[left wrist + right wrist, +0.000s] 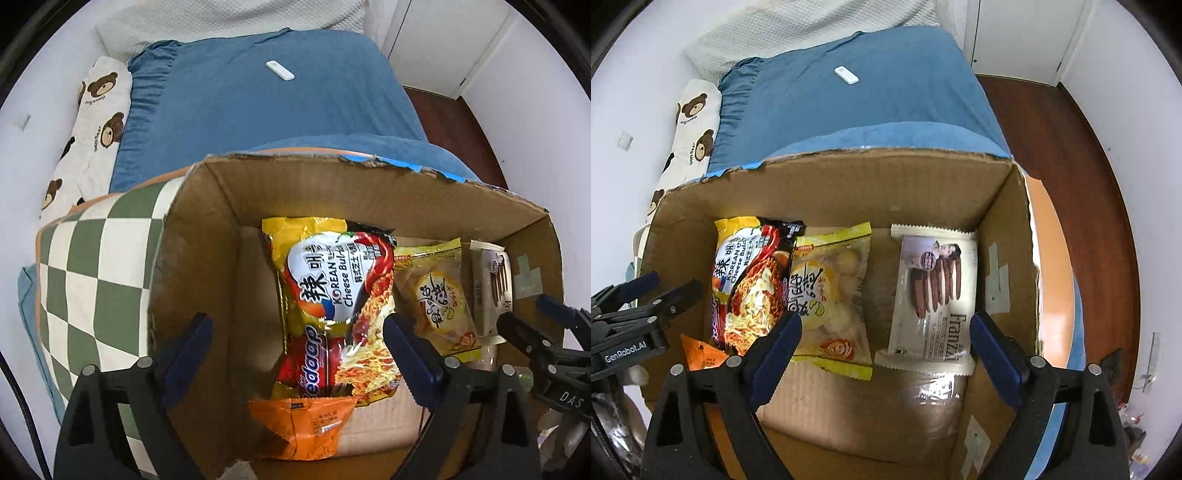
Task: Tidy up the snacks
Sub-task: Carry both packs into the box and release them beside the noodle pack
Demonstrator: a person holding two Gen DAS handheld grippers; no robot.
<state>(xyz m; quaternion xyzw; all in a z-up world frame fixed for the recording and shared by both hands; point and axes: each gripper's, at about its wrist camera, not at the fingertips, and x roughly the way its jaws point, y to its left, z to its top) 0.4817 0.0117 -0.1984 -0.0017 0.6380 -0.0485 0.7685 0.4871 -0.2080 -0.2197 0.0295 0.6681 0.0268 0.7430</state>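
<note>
An open cardboard box (221,192) (831,184) holds several snack packets lying flat. A yellow-and-red Korean cheese noodle packet (332,280) (750,280) rests on a red packet (306,365), with an orange packet (306,424) (701,354) at the near side. To their right lie a yellow cake packet (439,299) (831,291) and a white Franzzi wafer packet (491,284) (934,291). My left gripper (297,321) (675,282) hangs open above the noodles. My right gripper (886,319) (526,312) hangs open above the cake and wafer packets. Neither holds anything.
The box sits on a green-and-white checkered cushion (92,280) at the foot of a bed with a blue blanket (266,110). A white remote (280,70) (846,75) lies on it. A bear-print pillow (96,129) is at left, dark wooden floor (1052,147) at right.
</note>
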